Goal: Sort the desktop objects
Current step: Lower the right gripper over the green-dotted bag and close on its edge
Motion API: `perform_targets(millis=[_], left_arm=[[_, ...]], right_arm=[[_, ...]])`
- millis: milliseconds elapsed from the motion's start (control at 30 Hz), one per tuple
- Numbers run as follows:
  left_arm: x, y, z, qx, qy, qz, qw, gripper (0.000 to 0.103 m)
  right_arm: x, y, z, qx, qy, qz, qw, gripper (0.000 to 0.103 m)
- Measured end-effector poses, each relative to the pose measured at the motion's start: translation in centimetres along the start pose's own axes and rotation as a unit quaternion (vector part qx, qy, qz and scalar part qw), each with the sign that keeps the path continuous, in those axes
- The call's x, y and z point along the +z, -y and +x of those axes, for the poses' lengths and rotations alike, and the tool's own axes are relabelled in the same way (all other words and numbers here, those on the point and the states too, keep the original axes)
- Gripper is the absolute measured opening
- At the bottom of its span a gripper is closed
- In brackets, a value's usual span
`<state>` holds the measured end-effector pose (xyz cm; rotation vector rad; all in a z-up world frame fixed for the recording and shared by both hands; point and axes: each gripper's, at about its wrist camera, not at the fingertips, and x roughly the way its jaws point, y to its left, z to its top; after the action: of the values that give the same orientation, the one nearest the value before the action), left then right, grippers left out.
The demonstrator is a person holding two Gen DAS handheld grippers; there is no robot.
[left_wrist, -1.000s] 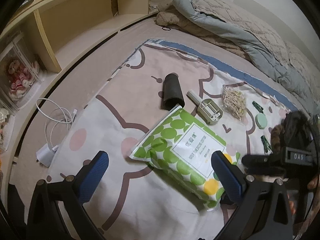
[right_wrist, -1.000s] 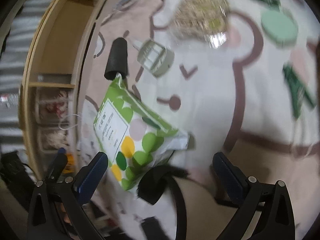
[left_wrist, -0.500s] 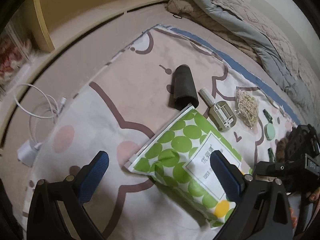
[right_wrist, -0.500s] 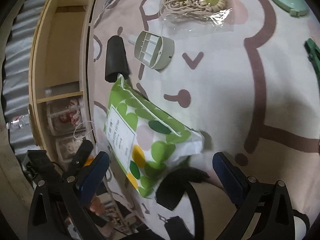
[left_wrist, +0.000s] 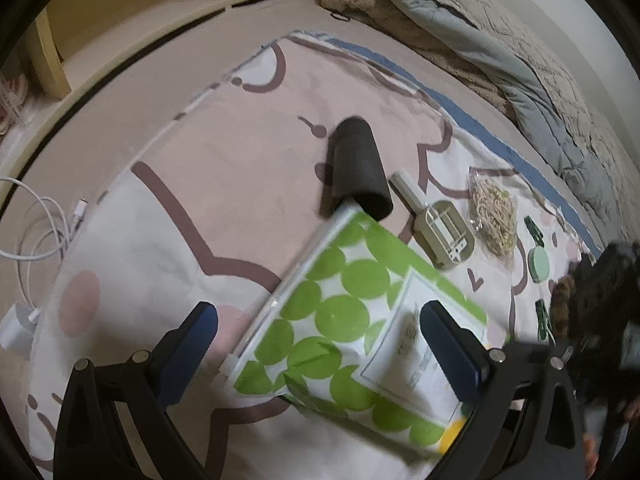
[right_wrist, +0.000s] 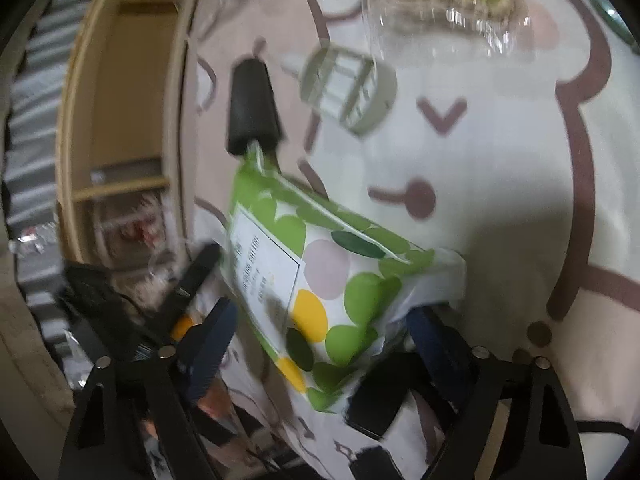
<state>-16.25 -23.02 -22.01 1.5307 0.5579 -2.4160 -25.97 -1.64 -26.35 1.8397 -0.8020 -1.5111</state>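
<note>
A green-dotted white packet [left_wrist: 352,316] lies flat on the cartoon-print cloth [left_wrist: 160,216]. My left gripper [left_wrist: 320,348] is open, its blue fingers on either side of the packet's near end. My right gripper [right_wrist: 320,344] is open too, straddling the packet [right_wrist: 320,272] from the other end. A black cylinder [left_wrist: 358,168] lies just beyond the packet and touches its far corner. An olive plastic scoop [left_wrist: 444,232], a clear bag of beige hair ties [left_wrist: 492,216], a mint round case [left_wrist: 538,264] and green clips [left_wrist: 534,230] lie to the right.
A white charger with coiled cable [left_wrist: 28,240] lies left, off the cloth. A wooden shelf unit [left_wrist: 132,12] runs along the back left. A grey quilt [left_wrist: 540,60] is piled at the back right. A black strap [right_wrist: 380,404] lies under the packet's near end.
Both grippers have moved in on the packet, which now sits between each pair of open fingers. The objects on the cloth have not moved.
</note>
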Motion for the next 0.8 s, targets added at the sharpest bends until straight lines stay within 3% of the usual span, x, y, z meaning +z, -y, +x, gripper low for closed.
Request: perform_targets(millis=[300, 567, 667, 800], left_arm=[[-1.2, 1.3, -0.1, -0.068, -0.033, 0.013, 0.997, 0.101], [-3.1, 4.3, -1.4, -0.094, -0.033, 0.073, 0.9923, 0.101], [-4.1, 5.5, -1.5, -0.094, -0.045, 0.118, 0.9875, 0.101], [-4.6, 5.6, -1.8, -0.099, -0.062, 0.14, 0.9832, 0.101]], right_arm=[[1.1, 0.4, -0.3, 0.033, 0.039, 0.018, 0.999, 0.087], [1.4, 1.1, -2.2, 0.042, 0.06, 0.024, 0.997, 0.087], [1.4, 1.0, -2.5, 0.031, 0.062, 0.015, 0.997, 0.087], [1.2, 1.0, -2.8, 0.012, 0.056, 0.007, 0.998, 0.087]])
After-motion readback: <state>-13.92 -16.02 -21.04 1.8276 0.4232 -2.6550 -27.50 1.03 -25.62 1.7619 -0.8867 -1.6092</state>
